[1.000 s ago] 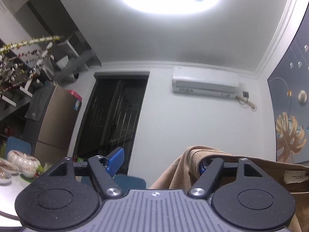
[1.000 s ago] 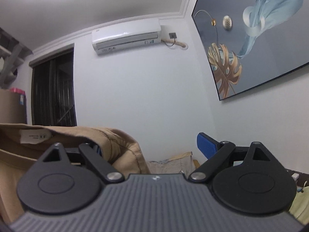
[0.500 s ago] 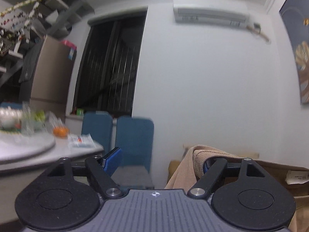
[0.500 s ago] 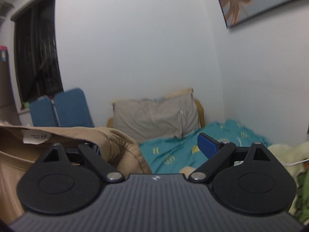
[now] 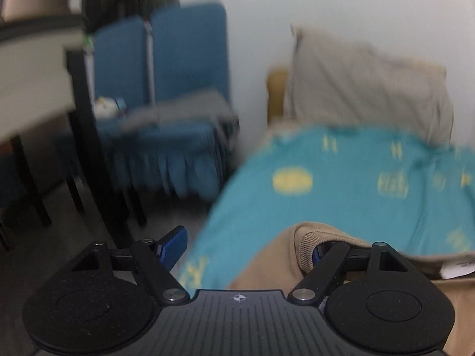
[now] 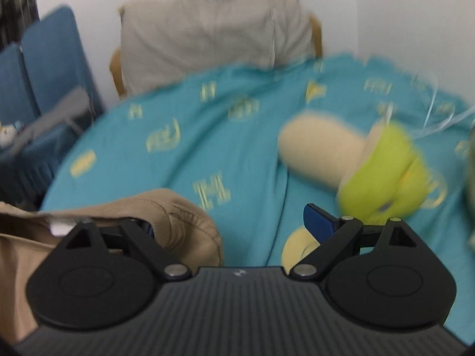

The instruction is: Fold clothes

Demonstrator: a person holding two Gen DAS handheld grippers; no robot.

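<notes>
Both grippers, left (image 5: pixel 248 246) and right (image 6: pixel 228 222), stood wide, the tan garment (image 6: pixel 166 219) merely hooked over one finger of each, above the bed's (image 6: pixel 178 154) near edge. Unclamped, it could slide off; the toy (image 6: pixel 362 160) might foul spreading.

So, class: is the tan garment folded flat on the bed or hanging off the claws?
Hanging. The tan garment is draped over one finger of each wide-open claw, above the teal bedsheet; not folded flat.

Dim, even indoor light; heavy motion blur across background; near foreground sharp; fisheye bending, dark corners.
</notes>
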